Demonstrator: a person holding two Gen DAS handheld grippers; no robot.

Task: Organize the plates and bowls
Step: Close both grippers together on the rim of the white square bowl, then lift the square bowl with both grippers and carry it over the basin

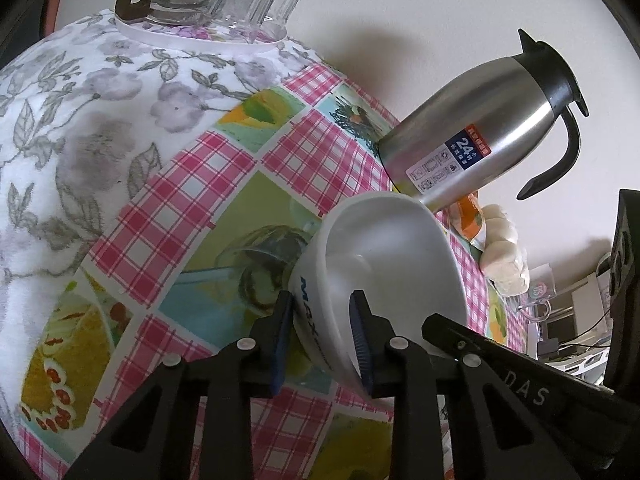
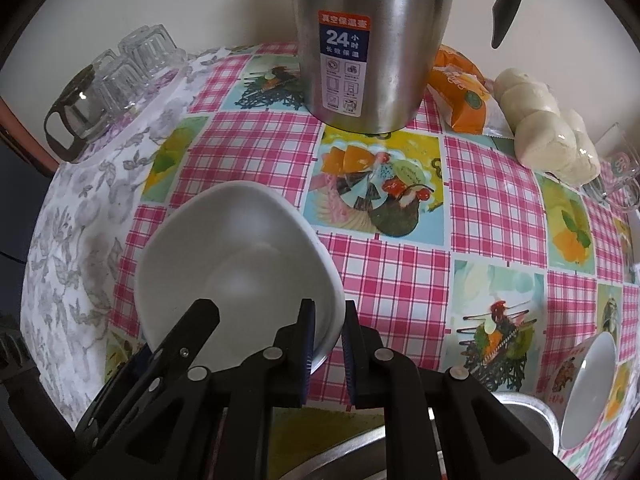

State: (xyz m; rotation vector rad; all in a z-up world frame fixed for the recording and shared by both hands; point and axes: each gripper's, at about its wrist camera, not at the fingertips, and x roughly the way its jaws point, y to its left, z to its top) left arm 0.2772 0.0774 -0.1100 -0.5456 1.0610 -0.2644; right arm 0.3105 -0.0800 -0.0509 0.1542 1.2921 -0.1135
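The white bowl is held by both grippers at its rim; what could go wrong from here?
1. Both the left gripper and the right gripper pinch only the thin rim of the white bowl, which is tilted; it may slip and drop onto the table.
2. The steel jug stands close behind the bowl; a push forward could knock it.

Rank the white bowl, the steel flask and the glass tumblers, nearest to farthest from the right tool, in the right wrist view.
1. White bowl: its rim is clamped in the right tool.
2. Steel flask: straight ahead, standing mid-table.
3. Glass tumblers: far left corner, by the wall.
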